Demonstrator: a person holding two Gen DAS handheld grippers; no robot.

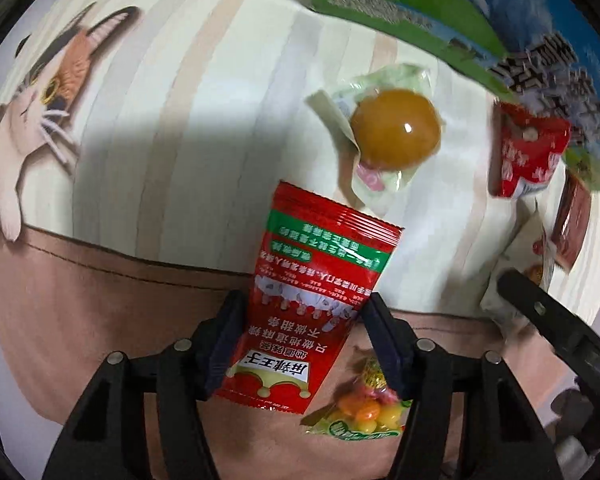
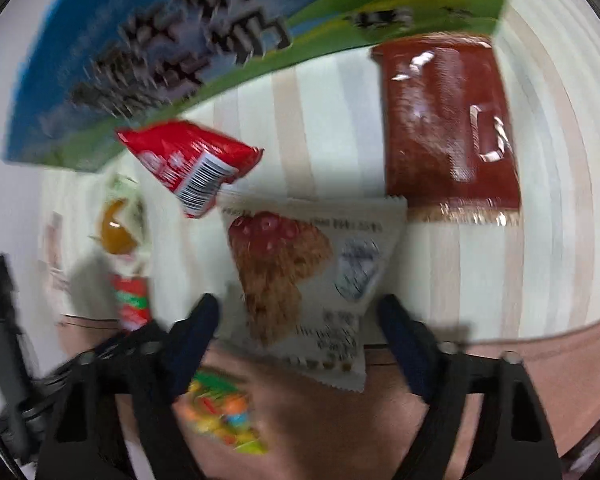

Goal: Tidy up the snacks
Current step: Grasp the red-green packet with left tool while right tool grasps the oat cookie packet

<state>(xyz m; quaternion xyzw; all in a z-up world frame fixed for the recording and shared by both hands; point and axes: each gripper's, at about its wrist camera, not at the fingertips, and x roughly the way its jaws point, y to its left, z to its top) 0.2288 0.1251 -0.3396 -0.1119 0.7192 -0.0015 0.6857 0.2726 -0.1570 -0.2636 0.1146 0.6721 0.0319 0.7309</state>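
Observation:
In the left wrist view my left gripper (image 1: pixel 300 312) is shut on a red spicy-snack packet (image 1: pixel 312 300), one finger on each side of it. Beyond it lie a wrapped orange jelly (image 1: pixel 396 128) and a small red packet (image 1: pixel 528 152). In the right wrist view my right gripper (image 2: pixel 300 320) stands open around a white strawberry-biscuit packet (image 2: pixel 308 280), with a gap on each side. A dark red jerky pack (image 2: pixel 448 128) lies past it, and a small red packet (image 2: pixel 192 164) to the left. A candy bag (image 2: pixel 220 412) lies below the fingers.
A blue-and-green carton (image 2: pixel 160 52) stands at the far edge of the striped cloth (image 2: pixel 320 120). The cloth has a brown border (image 1: pixel 100 300) and a cat print (image 1: pixel 48 92). The candy bag also shows in the left wrist view (image 1: pixel 364 412).

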